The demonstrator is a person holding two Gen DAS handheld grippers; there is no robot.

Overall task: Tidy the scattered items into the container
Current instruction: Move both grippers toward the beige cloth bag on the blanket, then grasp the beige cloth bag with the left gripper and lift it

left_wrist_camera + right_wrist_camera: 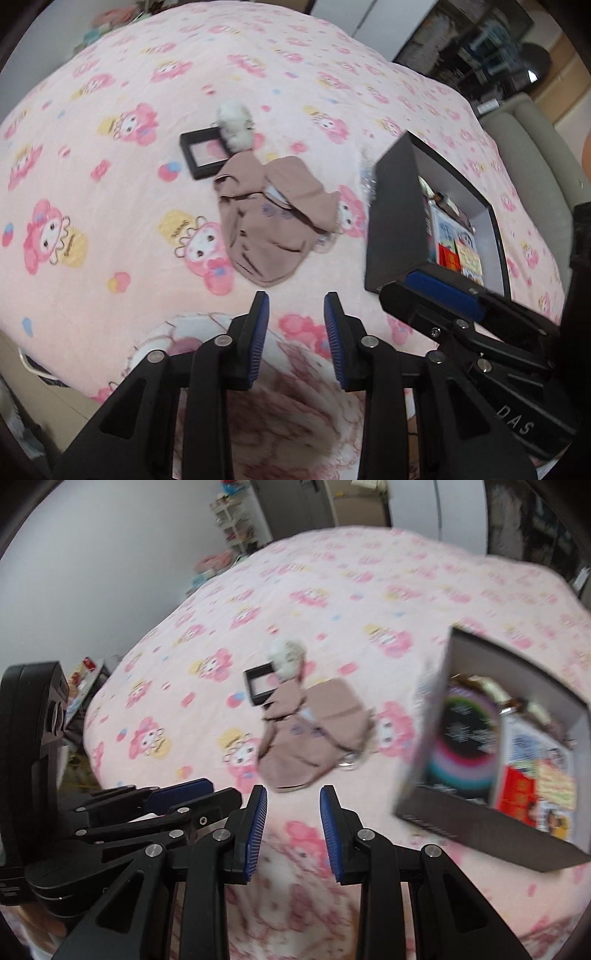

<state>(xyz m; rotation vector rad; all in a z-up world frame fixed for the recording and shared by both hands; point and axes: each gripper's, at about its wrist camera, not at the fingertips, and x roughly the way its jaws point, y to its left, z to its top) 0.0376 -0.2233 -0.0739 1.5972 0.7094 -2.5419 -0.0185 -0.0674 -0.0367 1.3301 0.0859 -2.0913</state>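
Note:
A brown garment [273, 221] lies crumpled on the pink bedspread, also in the right wrist view [314, 734]. Behind it lie a black framed compact [203, 151] and a white fluffy ball [236, 125]; the right wrist view shows the compact [260, 685] and ball [288, 659] too. A black box [402, 218] holding cards and packets stands to the right; it also shows in the right wrist view [491, 760]. My left gripper [295, 332] is open and empty, short of the garment. My right gripper [291, 819] is open and empty, also short of it.
The pink cartoon bedspread [110, 184] covers the whole bed. A grey sofa [532, 155] and dark shelves stand at the right. The right gripper's body [480, 325] sits beside the box. A shelf with clutter [236, 528] stands by the far wall.

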